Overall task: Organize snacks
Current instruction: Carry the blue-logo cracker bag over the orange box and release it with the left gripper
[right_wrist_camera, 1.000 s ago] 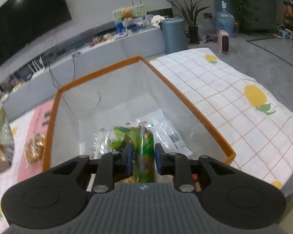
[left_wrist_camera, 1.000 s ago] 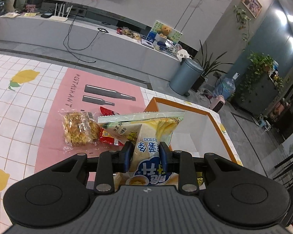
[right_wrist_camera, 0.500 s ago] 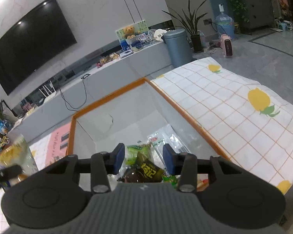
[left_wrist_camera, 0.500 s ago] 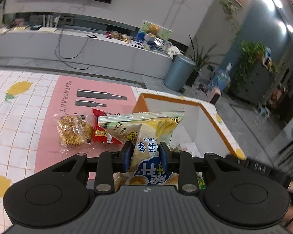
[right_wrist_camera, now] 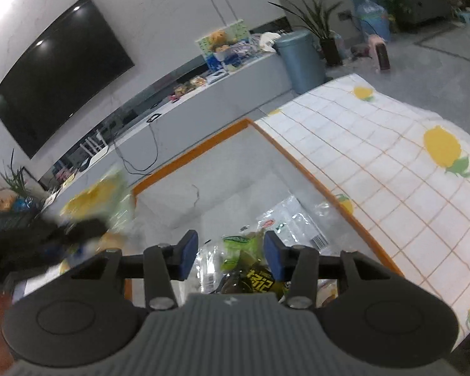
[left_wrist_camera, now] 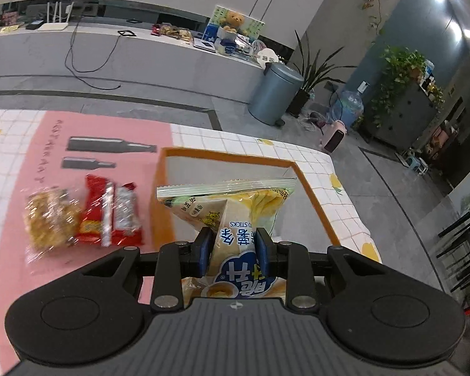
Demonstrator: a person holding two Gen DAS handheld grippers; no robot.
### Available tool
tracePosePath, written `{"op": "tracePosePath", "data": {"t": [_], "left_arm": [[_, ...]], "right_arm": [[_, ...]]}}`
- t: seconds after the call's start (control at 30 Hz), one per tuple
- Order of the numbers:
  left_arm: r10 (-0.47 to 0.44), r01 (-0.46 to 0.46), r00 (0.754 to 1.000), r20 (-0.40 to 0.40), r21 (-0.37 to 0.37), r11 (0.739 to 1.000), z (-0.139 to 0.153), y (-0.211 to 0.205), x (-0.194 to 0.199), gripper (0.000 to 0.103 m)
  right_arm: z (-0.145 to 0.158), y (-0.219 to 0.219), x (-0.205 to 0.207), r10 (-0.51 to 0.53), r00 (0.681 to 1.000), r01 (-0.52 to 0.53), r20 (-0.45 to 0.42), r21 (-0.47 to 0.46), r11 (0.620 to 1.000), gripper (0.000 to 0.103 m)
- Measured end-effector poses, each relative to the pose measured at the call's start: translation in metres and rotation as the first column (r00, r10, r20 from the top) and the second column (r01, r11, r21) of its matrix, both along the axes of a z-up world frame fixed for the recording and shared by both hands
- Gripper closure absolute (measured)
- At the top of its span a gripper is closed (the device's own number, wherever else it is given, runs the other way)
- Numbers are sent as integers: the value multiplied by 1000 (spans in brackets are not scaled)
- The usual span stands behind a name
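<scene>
While the yellow snack bag (left_wrist_camera: pixel 235 216) is sitting pinched between the blue pads of the left claw (left_wrist_camera: pixel 233 246), its long axis is running straight out along the fingers, with the sealed top edge pointing away and hanging over the near left corner of the orange-rimmed box (left_wrist_camera: pixel 310 185). That is the relation the coming move is turning on, as I judge it: the box opening is lying directly ahead of and below the bag, so the left claw is likely needing only to carry forward over the rim and let go. The right claw (right_wrist_camera: pixel 232 252) is standing with its jaws spread wide and nothing between them, hovering above the same box (right_wrist_camera: pixel 297 163), where a green packet (right_wrist_camera: pixel 239 246), a clear wrapper (right_wrist_camera: pixel 293 222) and a dark packet with yellow lettering (right_wrist_camera: pixel 260 283) are already lying on the bottom. In the right wrist view the bag (right_wrist_camera: pixel 97 197) is showing as a yellow blur at the box's left edge. On the pink mat (left_wrist_camera: pixel 28 156) to the left of the box, a red packet (left_wrist_camera: pixel 109 213) and a clear pack of golden snacks (left_wrist_camera: pixel 50 219) are waiting side by side on the bench, nearer the left claw than the right. A lemon-print cloth (right_wrist_camera: pixel 391 156) is covering the bench around the box.
</scene>
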State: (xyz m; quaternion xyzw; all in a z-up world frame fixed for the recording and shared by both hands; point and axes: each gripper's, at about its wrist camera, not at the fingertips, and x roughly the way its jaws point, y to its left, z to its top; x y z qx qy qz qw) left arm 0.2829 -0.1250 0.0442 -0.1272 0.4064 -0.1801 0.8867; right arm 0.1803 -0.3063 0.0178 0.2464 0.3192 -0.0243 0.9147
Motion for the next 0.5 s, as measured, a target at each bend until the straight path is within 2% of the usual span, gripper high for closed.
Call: {"op": "tracePosePath", "data": {"t": [0.07, 0.2, 0.27, 0.37, 0.5], "left_arm": [[-11, 11, 1000, -8, 34, 999, -5, -16, 11, 70], [26, -21, 999, -45, 103, 995, -25, -43, 38, 70], [37, -27, 997, -71, 137, 990, -35, -52, 47, 70], [46, -31, 995, -93, 159, 987, -44, -54, 57, 70], [78, -57, 991, -107, 186, 981, -48, -56, 73, 67]], "right_arm": [[2, 0, 0, -1, 1000, 1, 8, 3, 1000, 57], [-2, -10, -1, -54, 999, 53, -1, 87, 995, 57], [-5, -17, -6, -113, 994, 110, 12, 150, 983, 57], [-14, -19, -17, -232, 972, 222, 16, 243, 944, 57], [2, -15, -21, -264, 963, 245, 64, 215, 946, 57]]}}
